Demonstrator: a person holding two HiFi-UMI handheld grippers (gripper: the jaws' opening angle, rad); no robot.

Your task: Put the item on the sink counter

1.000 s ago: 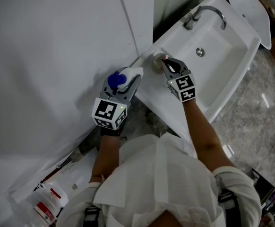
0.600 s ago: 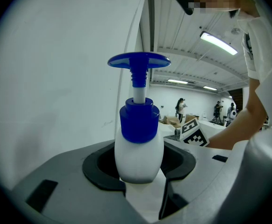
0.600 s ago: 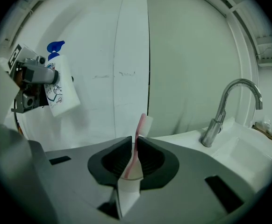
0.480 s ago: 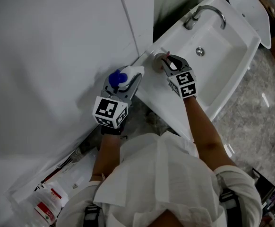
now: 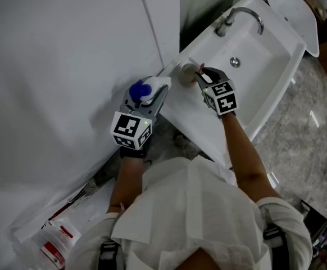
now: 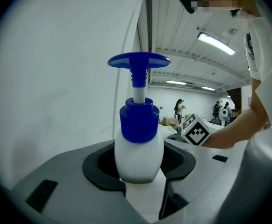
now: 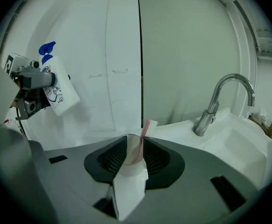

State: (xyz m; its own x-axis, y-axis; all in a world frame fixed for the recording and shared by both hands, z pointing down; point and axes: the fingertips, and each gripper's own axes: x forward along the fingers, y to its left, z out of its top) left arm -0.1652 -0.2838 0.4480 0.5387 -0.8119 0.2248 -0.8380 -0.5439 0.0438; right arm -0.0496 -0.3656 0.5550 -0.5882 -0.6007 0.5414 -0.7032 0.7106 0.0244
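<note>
The pump bottle [image 6: 139, 155] is smooth white plastic with rounded shoulders. It has a glossy blue collar and a flat, disc-like blue pump head [image 6: 139, 60] on a thin ribbed stem. The left gripper [image 5: 149, 94] has it clamped at the body, its dark curved pads pressed against both sides. In the head view this gripper sits left of centre, in front of the plain white wall panel [image 5: 68, 55]. It points up and to the right, holding the bottle in the air just off the left end of the sink counter [image 5: 200, 108]. Its marker cube [image 5: 131, 129] faces the camera, and the forearm behind it runs straight down the frame.

The right gripper [image 5: 199, 75] is closed on a small, pale round cup [image 5: 186, 73], its ribbed pads snug against the cup's wall. A pink toothbrush [image 7: 138, 146] leans out of the cup, bristles uppermost. The cup is over the counter's left corner, close to the wall, though I cannot tell whether its base touches the surface. This gripper tips downward, and its bare forearm [image 5: 245, 156] reaches diagonally from the lower right.

The counter and basin [image 5: 248, 66] are one moulded piece of glossy white ceramic with rounded edges. A curved chrome faucet [image 5: 239, 17] arches over the basin at the upper right.
</note>
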